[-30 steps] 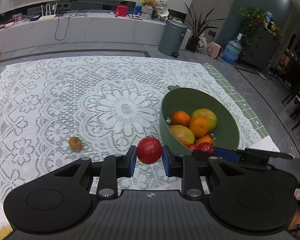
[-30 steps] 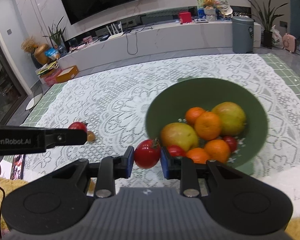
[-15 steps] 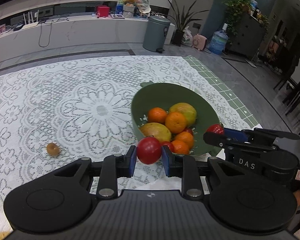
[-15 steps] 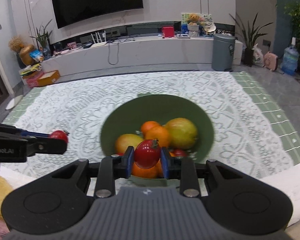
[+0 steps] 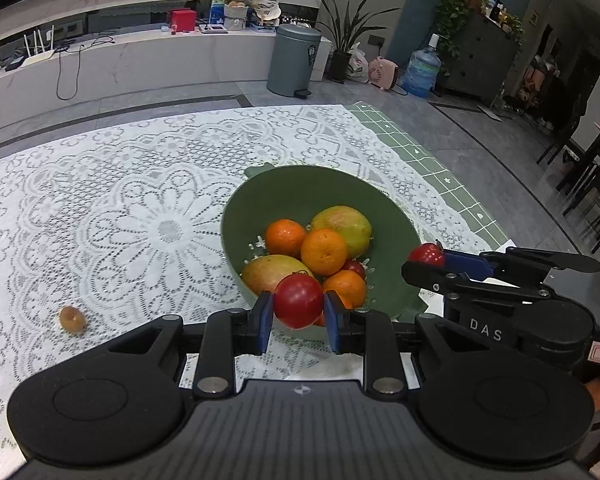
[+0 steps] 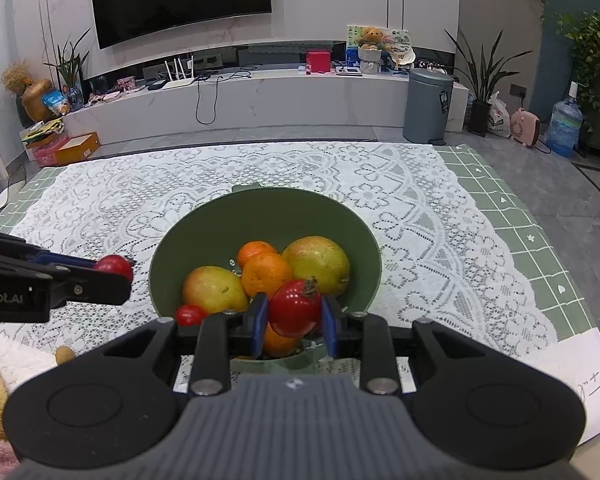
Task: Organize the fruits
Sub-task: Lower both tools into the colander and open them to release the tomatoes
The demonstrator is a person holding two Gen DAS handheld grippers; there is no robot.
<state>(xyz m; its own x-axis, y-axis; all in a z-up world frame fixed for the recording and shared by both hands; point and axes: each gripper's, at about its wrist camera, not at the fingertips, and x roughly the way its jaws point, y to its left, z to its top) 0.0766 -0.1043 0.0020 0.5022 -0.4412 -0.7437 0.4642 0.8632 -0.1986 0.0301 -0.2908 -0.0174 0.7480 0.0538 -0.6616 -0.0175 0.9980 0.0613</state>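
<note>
Left gripper (image 5: 298, 307) with tomato (image 5: 298, 300) shifted over near rim of green bowl (image 5: 300, 188) — right gripper (image 6: 294, 314), tomato (image 6: 294, 308) clamped, now above bowl's fruit pile toward 6 o'clock.

Legible markings, placed relative to the green bowl (image 5: 384, 216):

1. "DAS", pale capitals on the black body of the right gripper (image 5: 426, 255), which sits just right of the bowl in the left wrist view.
2. "obot.AI", pale letters on the black body of the left gripper (image 6: 114, 266), left of the bowl in the right wrist view; the frame edge cuts off the start of the word.
3. Handwritten strokes on a white sheet (image 6: 588, 384), right of the bowl and nearer the viewer. Not readable.
</note>
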